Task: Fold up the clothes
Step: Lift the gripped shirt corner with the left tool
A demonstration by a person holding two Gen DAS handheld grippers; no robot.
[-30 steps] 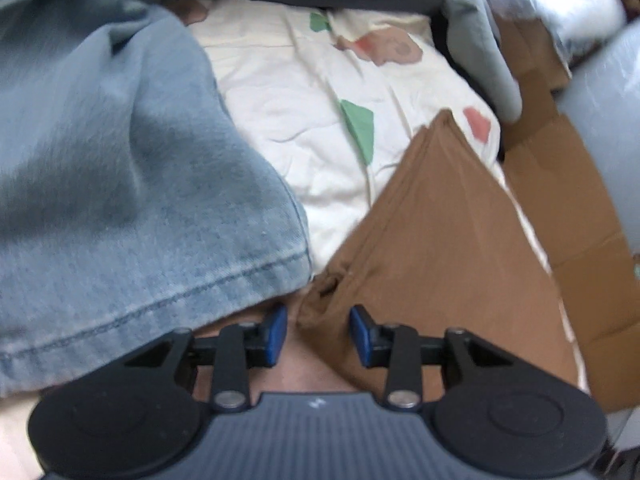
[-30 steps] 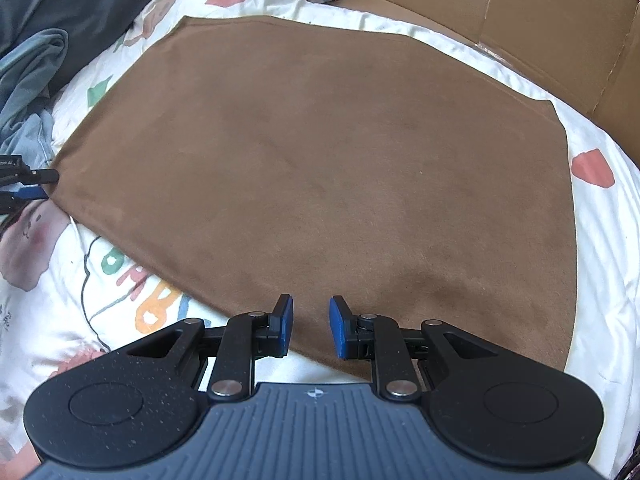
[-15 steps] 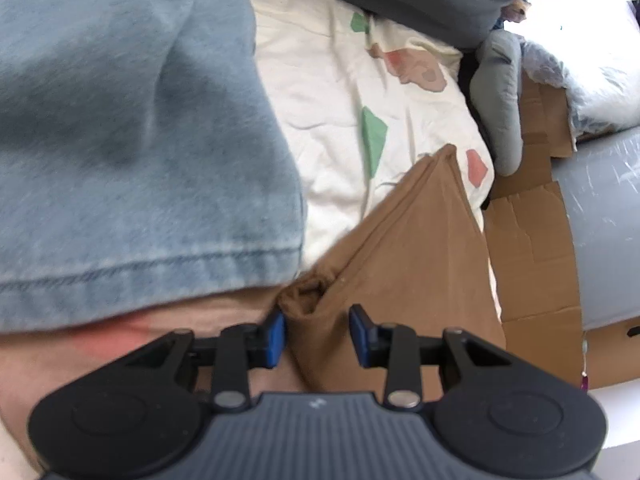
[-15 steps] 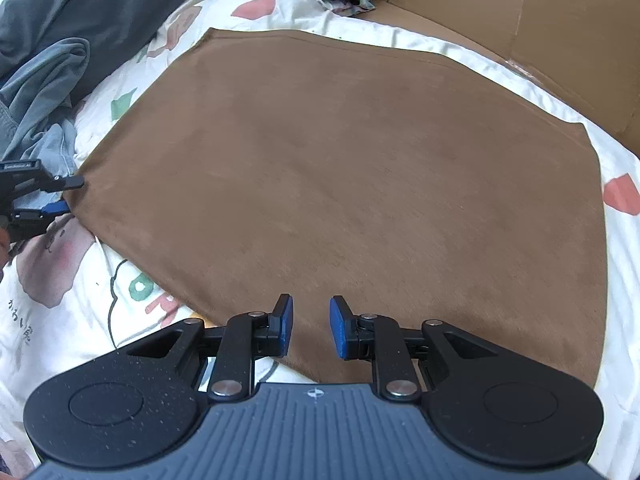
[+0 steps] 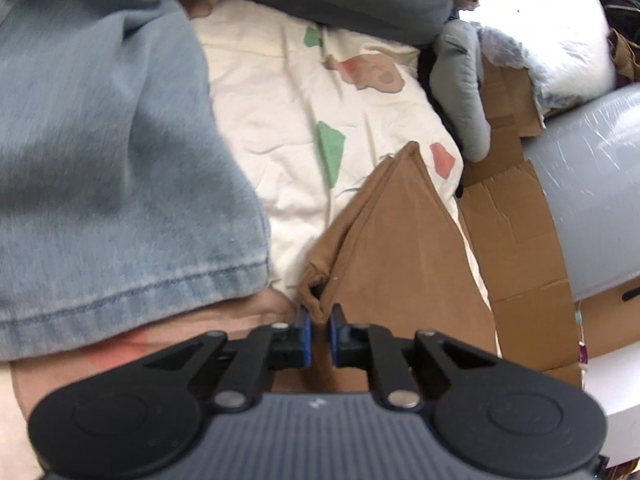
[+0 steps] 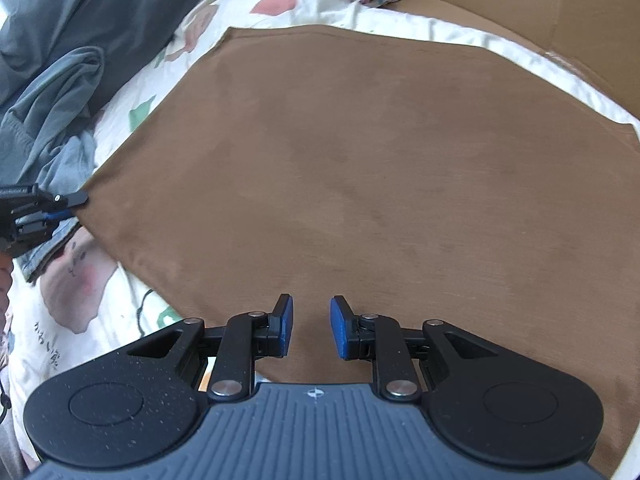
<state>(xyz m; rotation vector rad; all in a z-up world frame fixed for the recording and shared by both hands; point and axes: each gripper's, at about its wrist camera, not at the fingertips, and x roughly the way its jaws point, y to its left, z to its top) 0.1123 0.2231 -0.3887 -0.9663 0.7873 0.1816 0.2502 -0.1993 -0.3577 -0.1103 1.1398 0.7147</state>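
Observation:
A brown garment (image 6: 380, 168) lies spread flat on the patterned sheet (image 6: 80, 292). In the left wrist view its bunched corner (image 5: 316, 300) sits pinched between the blue pads of my left gripper (image 5: 319, 334), which is shut on it. The same gripper shows at the far left of the right wrist view (image 6: 44, 212), at the brown garment's left corner. My right gripper (image 6: 311, 326) hovers over the near edge of the brown cloth with its jaws apart and nothing between them.
Light blue jeans (image 5: 100, 168) lie just left of the held corner. Dark grey clothes (image 6: 60, 32) pile at the far left. Flattened cardboard (image 5: 516, 232) and a grey wrapped roll (image 5: 592, 184) border the bed's far side.
My left gripper's jaws have closed onto the brown garment's corner; they stood wide apart before. The right gripper has shifted slightly forward over the near edge, still open.

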